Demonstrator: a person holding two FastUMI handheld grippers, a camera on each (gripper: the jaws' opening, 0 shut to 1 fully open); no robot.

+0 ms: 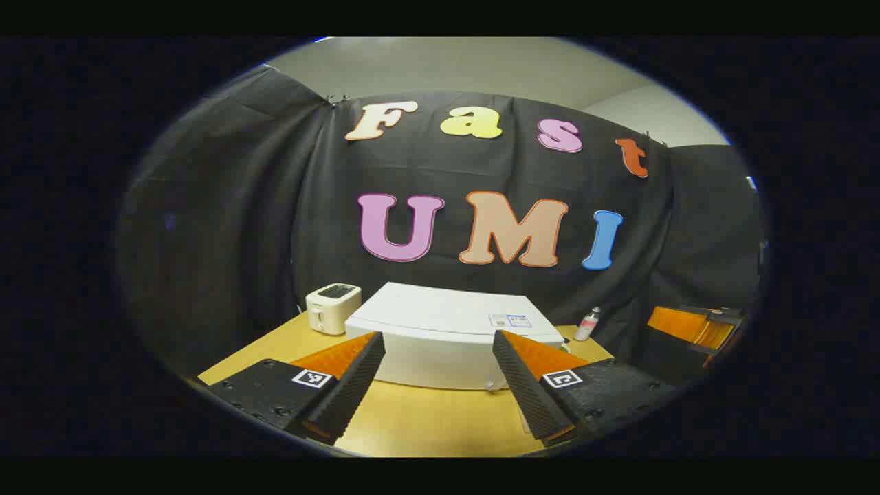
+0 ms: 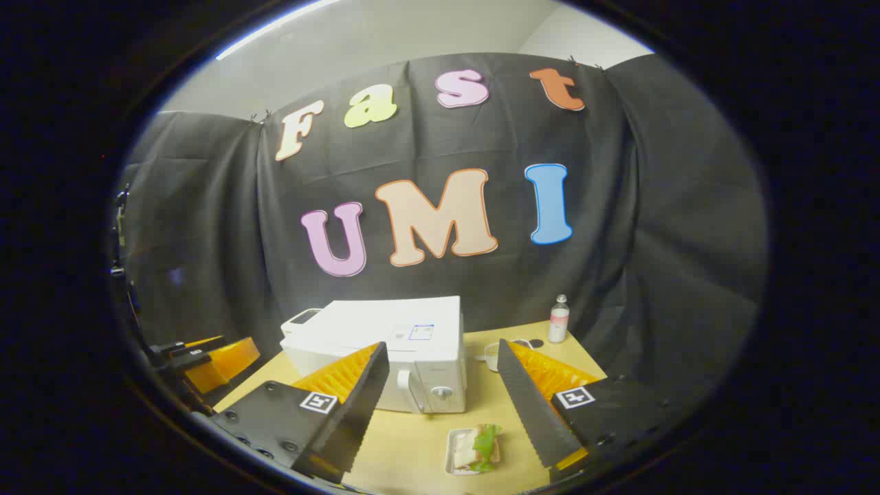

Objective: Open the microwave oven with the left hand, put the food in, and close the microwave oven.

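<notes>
The microwave oven sits at the middle of the wooden table, close to the black cloth wall, and as far as the right gripper view shows, its door looks shut, with the handle and a round knob on the right part of its front face; in the left gripper view it reads as a plain white box seen from above and in front. So nothing of the task seems done yet: the door is not yet opened, the food is not inside, and closing lies last. The food, a sandwich with a green leaf on a small white tray, lies on the near side of the table in front of the oven, apart from it and untouched. The right gripper hangs above the table with its jaws spread wide and empty, the tray low between them. The left gripper is likewise wide open and holds nothing, facing the oven from short of its front. Farther out, a white toaster stands to the oven's left, a small bottle to the far right, and what may be a cup, too small to be sure, just right of the oven.
</notes>
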